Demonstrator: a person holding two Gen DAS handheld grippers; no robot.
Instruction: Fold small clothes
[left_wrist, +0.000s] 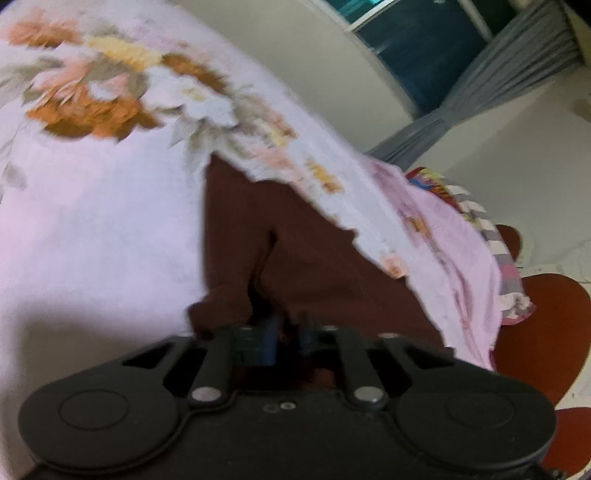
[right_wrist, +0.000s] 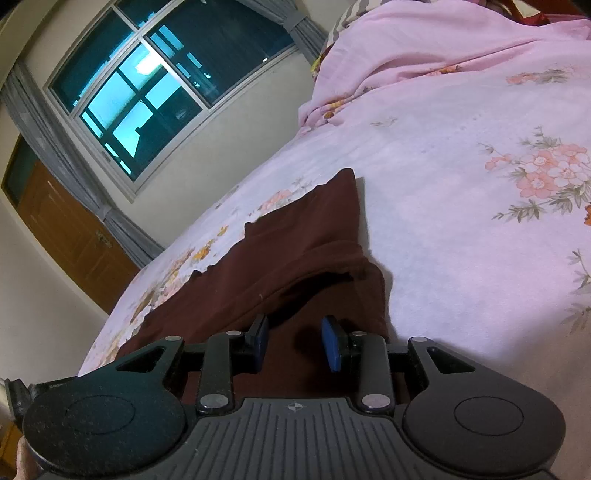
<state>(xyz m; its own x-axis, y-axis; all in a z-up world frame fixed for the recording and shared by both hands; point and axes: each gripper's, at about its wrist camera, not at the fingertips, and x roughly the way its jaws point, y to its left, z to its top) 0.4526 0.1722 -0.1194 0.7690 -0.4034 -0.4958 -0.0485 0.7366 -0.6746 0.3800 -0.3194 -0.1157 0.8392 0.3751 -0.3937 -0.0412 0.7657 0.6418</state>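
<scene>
A small dark maroon garment (right_wrist: 288, 258) lies on a pink floral bedsheet (right_wrist: 461, 166). In the left wrist view the garment (left_wrist: 295, 251) is bunched up between my left gripper's (left_wrist: 286, 332) blue-padded fingers, which are close together and pinch a fold of it. The left view is blurred. My right gripper (right_wrist: 297, 341) is open, its blue pads (right_wrist: 332, 343) spread just above the near part of the garment, with a folded layer of cloth lying ahead of them.
A rumpled pink blanket (right_wrist: 443, 44) is heaped at the far end of the bed. A window (right_wrist: 155, 85) with grey curtains and a wooden door (right_wrist: 70, 236) are on the wall beyond the bed's left edge. A red chair (left_wrist: 543, 325) stands beside the bed.
</scene>
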